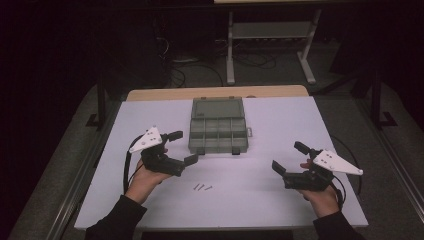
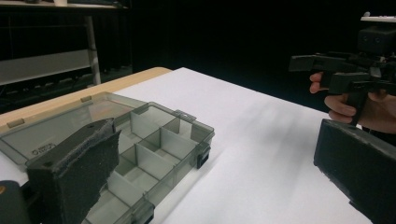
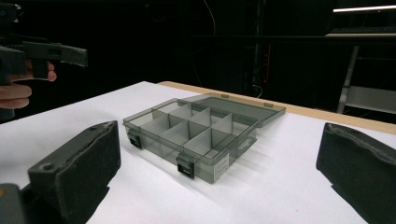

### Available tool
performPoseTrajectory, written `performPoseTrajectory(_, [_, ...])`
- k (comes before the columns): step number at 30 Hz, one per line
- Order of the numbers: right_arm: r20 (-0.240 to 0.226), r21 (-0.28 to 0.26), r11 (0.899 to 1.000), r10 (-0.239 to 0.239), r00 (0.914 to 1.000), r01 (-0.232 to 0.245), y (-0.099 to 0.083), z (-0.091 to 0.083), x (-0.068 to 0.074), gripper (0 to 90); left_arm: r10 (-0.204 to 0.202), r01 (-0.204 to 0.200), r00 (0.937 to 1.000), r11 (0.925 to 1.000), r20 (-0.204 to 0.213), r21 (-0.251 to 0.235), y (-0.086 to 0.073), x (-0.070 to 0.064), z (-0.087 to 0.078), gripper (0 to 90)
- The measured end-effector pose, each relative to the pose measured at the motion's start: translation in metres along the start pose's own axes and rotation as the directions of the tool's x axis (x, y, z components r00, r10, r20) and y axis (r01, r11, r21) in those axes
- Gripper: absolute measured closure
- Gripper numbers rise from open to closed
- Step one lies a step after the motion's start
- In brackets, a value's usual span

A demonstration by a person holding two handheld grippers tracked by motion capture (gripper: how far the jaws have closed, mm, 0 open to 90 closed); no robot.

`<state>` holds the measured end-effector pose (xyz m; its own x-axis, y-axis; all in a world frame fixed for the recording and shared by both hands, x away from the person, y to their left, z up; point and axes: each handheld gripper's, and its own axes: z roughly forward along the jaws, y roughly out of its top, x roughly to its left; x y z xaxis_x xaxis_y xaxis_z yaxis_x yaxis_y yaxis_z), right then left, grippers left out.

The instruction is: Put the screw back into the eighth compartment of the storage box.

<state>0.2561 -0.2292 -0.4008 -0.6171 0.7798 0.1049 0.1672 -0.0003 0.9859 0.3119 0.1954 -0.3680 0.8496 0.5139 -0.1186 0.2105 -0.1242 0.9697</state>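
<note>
Three small dark screws (image 1: 202, 187) lie on the white table (image 1: 280, 125) between both wide-open, empty tongs, nearer the left tongs (image 1: 182, 147) than the right tongs (image 1: 289, 157).

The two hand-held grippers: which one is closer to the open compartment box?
The left gripper. Its jaw tips almost reach the box's front left corner, while the right gripper hangs well off to the box's right.

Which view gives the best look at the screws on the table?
The high view: the screws lie loose on the white table, nearer the person than the open box and between the two grippers. Both gripper views look over the box instead.
</note>
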Motion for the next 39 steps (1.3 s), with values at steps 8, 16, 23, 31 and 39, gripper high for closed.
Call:
performPoseTrajectory(8, [-0.002, 0.001, 1.000, -0.003, 1.0000, 0.003, 0.000, 0.001, 0.000, 0.0, 0.012, -0.012, 0.9997, 0.9997, 0.020, 0.019, 0.005, -0.003, 0.016, 3.5])
performPoseTrajectory(16, [-0.010, 0.015, 1.000, -0.006, 0.9999, 0.006, -0.001, 0.002, 0.001, 0.0, 0.012, -0.014, 0.9997, 0.9969, 0.023, 0.077, 0.005, -0.005, 0.018, 6.7])
performPoseTrajectory(23, [-0.008, 0.023, 1.000, -0.004, 1.0000, 0.004, -0.002, 0.002, 0.000, 0.0, 0.017, -0.018, 0.9998, 0.9848, 0.012, 0.172, 0.004, -0.005, 0.020, 12.3])
performPoseTrajectory(31, [-0.012, 0.029, 1.000, -0.001, 0.9999, 0.002, -0.004, 0.003, -0.001, 0.0, 0.009, -0.010, 1.0000, 0.9665, 0.002, 0.257, 0.001, -0.006, 0.022, 14.3])
performPoseTrajectory(39, [-0.009, 0.035, 0.999, 0.001, 1.0000, -0.001, -0.005, 0.004, -0.001, 0.0, 0.038, -0.036, 0.9993, 0.9301, 0.001, 0.366, -0.005, -0.009, 0.029, 21.1])
